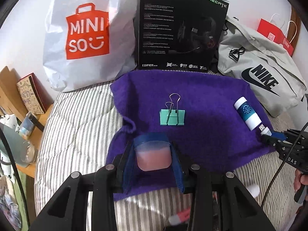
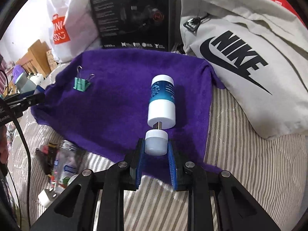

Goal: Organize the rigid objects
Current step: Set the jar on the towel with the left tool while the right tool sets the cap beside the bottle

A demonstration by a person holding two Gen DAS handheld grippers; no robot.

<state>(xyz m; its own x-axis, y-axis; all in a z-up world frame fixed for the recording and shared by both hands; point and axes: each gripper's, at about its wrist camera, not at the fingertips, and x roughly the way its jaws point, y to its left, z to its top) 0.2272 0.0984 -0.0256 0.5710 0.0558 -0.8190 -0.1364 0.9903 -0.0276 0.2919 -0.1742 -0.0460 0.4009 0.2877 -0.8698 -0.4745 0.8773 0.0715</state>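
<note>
White-and-teal USB device (image 2: 162, 101): rigid, light, smooth plastic; lies on purple towel (image 2: 119, 96) straight ahead of right gripper (image 2: 156, 144), which clasps its frosted end cap (image 2: 155, 142). Left gripper (image 1: 153, 156) clamps a pinkish block (image 1: 153, 158); mint binder clip (image 1: 171, 117) beyond its fingertips. Likely slippery; grip mid-barrel

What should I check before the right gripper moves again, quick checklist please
1. Right gripper gripping the small white plug-in piece: ok.
2. Piece free of the white and blue cylinder: cannot tell; the metal plug bridges them.
3. Cylinder lying fully on the purple towel: ok.
4. Left gripper holding the pink block: ok.
5. Green binder clip away from the right jaws: ok.
</note>
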